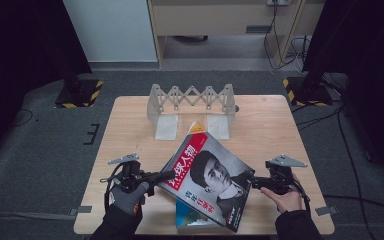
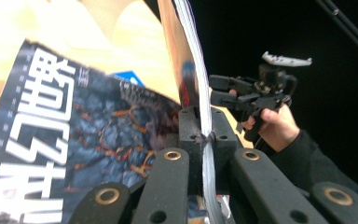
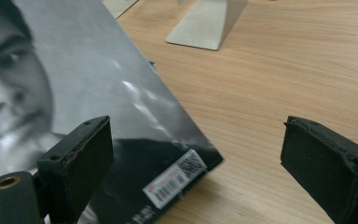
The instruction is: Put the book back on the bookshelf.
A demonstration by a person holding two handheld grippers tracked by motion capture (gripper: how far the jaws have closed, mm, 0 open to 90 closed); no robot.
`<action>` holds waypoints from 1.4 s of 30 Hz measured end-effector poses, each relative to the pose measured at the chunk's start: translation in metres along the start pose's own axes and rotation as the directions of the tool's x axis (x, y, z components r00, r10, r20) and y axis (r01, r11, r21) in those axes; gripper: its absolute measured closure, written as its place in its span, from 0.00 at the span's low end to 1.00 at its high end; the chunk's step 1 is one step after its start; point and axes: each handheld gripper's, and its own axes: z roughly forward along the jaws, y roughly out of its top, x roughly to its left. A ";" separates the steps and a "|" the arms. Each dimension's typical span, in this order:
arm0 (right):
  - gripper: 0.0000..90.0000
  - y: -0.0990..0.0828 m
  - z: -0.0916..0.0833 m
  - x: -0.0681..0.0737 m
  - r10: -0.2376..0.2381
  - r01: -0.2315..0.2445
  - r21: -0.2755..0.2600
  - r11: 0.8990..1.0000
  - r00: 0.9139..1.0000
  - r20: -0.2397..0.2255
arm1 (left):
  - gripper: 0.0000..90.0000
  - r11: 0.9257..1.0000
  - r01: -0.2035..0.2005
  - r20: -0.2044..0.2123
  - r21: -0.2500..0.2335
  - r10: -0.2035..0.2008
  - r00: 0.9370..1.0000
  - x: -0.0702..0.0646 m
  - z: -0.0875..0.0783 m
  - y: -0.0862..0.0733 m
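The left gripper (image 1: 167,175) is clamped tight on the left edge of a glossy magazine with a grey portrait cover and red title characters (image 1: 211,177), its black padded jaws pinching the thin stack of pages, which in the left gripper view runs edge-on between them. The magazine is tilted up off the pale wooden tabletop (image 1: 265,125) near the middle of the near edge, over a second glossy magazine with a dark blue cover and large white characters (image 1: 192,216) lying flat beneath it at that edge. The right gripper (image 1: 252,181) sits at the lifted magazine's right edge with its jaws spread wide and nothing between them; in the right gripper view the cover's barcode corner lies just ahead of the left pad. Toward the far edge stands a pale grey accordion-lattice rack with two flat sloped feet (image 1: 191,102), well apart from the magazines. Bare wood lies open between them and along the left and right edges.
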 end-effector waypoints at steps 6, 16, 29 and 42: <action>0.10 0.000 -0.004 -0.011 0.022 -0.021 -0.011 1.000 0.999 0.045 | 0.96 0.999 -0.020 0.035 -0.042 0.021 0.999 -0.013 0.001 0.019; 0.10 0.000 -0.013 -0.028 0.047 -0.042 -0.050 0.998 0.993 0.104 | 0.96 0.998 -0.033 0.103 -0.052 0.038 0.994 -0.032 0.018 0.034; 0.10 0.001 -0.013 -0.022 0.028 -0.023 -0.076 0.997 0.997 0.068 | 0.96 1.000 -0.028 0.100 -0.012 0.029 0.995 -0.037 0.050 0.029; 0.09 0.004 -0.031 -0.039 0.125 -0.090 -0.209 0.974 0.979 0.160 | 0.96 0.990 -0.046 0.126 -0.135 0.064 0.990 -0.063 0.045 0.078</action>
